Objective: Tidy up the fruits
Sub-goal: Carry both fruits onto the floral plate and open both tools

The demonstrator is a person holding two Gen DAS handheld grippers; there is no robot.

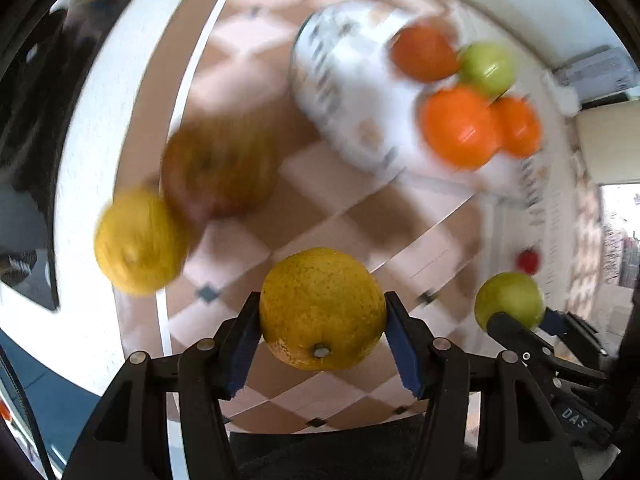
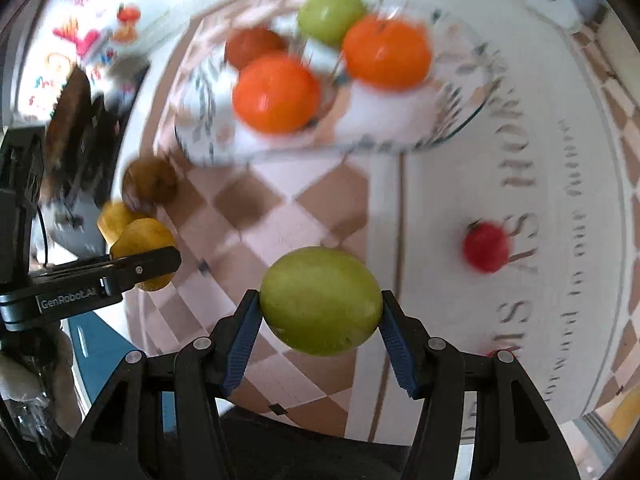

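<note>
The left gripper (image 1: pixel 322 334) clamps a yellow citrus (image 1: pixel 322 308) between its blue pads (image 1: pixel 242 346), stem end toward the camera, held above the checkered cloth (image 1: pixel 328 196). The right gripper (image 2: pixel 320 336) clamps a green apple (image 2: pixel 320 300) the same way, both pads pressed to its sides; from the left wrist view that apple (image 1: pixel 510 300) shows at the lower right, with the right tongs' finger across it. Ahead of both stands a patterned bowl (image 2: pixel 460 100) holding two oranges (image 2: pixel 276 94), a second green apple (image 2: pixel 330 14) and a dark red fruit (image 2: pixel 252 46) (much of this is motion-blurred). Left of the bowl on the cloth lie a brownish fruit (image 1: pixel 218 168) and, touching it, a lemon (image 1: pixel 138 240). A small red tomato (image 2: pixel 486 246) sits alone on the white lettered part of the cloth, right of the held apple and well apart from the bowl. In the right wrist view the left gripper (image 2: pixel 140 266) with its citrus (image 2: pixel 138 240) appears at the left edge.
</note>
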